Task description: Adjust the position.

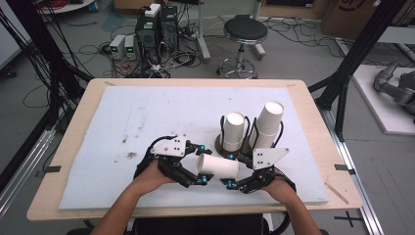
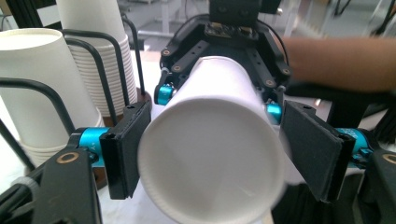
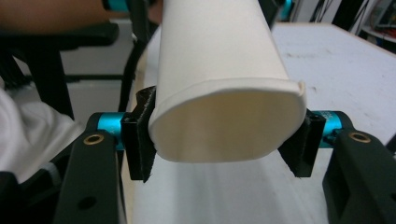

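A single white paper cup (image 1: 218,166) lies on its side in the air just above the near edge of the white foam board (image 1: 122,127), held level between the two hand-held grippers at about six o'clock on the table.

The right gripper (image 1: 234,171) has it: in the right gripper view its black pads press both sides of the cup's rim, and the mouth is squeezed into a flattened oval. So that claw is clamped on the cup.

The left gripper (image 1: 201,164) sits at the cup's other end, at nine o'clock from it. In the left gripper view its jaws stand apart around the cup's closed bottom; the pad at nine o'clock looks to be just touching the wall, while the pad at three o'clock stands clear of it with a gap. It is not squeezing.

At about one o'clock from the held cup, a black wire rack (image 1: 226,128) on a brown round base carries two stacks of upturned white cups (image 1: 234,131), the taller stack (image 1: 266,122) leaning at the right. Both of the person's forearms come in from the near edge of the wooden table (image 1: 73,112).
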### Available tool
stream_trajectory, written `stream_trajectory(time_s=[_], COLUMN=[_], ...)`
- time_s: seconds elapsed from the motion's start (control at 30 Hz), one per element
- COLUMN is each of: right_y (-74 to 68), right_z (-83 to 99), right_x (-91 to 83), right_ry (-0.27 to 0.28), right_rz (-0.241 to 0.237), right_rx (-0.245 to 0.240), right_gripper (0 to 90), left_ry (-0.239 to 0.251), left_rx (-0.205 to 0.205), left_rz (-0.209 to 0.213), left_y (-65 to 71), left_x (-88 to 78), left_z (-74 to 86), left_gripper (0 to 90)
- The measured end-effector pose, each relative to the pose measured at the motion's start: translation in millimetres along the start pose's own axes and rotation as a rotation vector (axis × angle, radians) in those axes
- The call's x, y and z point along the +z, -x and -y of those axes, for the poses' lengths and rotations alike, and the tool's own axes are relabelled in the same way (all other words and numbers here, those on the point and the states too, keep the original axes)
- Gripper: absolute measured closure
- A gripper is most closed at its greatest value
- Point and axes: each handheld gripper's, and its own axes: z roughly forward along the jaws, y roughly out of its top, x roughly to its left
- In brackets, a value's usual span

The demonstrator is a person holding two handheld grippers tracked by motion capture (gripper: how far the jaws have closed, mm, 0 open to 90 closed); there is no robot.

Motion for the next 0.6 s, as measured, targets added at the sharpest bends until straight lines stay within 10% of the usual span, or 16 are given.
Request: stream_trajectory(time_s=[0.6], right_y=[-3.6], right_z=[-1.1], right_x=[7.0], right_ry=[-0.067], right_rz=[-0.037], right_rx=[-0.037], right_gripper=[40.0], left_ry=[-0.087], left_rx=[0.041], left_rz=[0.078], left_y=[-3.7], left_x=[8.2], left_z=[6.1], left_gripper=[36.6])
